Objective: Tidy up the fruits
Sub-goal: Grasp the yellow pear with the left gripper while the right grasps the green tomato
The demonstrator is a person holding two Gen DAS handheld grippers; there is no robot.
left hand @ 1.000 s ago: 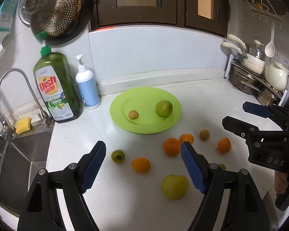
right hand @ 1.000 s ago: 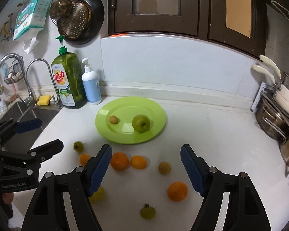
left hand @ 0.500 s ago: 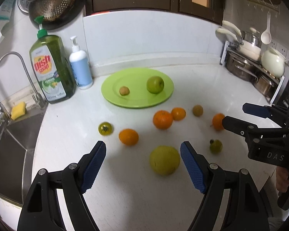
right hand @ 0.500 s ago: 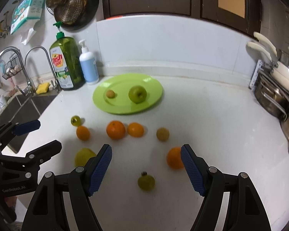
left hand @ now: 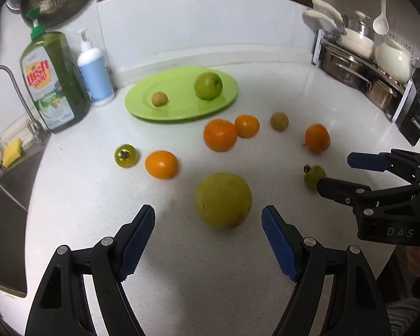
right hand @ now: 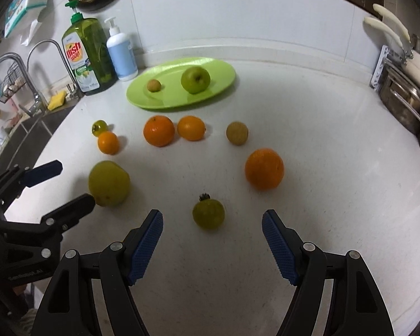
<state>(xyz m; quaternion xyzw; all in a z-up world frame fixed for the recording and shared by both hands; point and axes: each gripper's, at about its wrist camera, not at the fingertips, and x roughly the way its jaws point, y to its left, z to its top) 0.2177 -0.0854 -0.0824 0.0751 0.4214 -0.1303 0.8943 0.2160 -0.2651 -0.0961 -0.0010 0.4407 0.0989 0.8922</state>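
A green plate (left hand: 229, 95) (right hand: 226, 78) at the back holds a green apple (left hand: 208, 86) (right hand: 195, 79) and a small brown fruit (left hand: 159, 99). Several oranges, a large yellow-green pear (left hand: 223, 200) (right hand: 109, 183), a small green fruit with a stem (right hand: 208, 213) (left hand: 313, 177), a brown round fruit (right hand: 237, 133) and a small shiny green fruit (left hand: 125, 155) lie on the white counter. My left gripper (left hand: 208, 218) is open, just short of the pear. My right gripper (right hand: 212, 225) is open, just short of the small green fruit.
A dish soap bottle (left hand: 53, 81) and a white pump bottle (left hand: 95, 75) stand at the back left beside the sink (left hand: 2, 196) and tap. A rack of pots (left hand: 358, 56) stands at the back right. The counter's front edge curves close below the grippers.
Both grippers have moved forward and lower toward the counter. The pear and the small green fruit now sit close in front of the open fingers. No fruit has moved.
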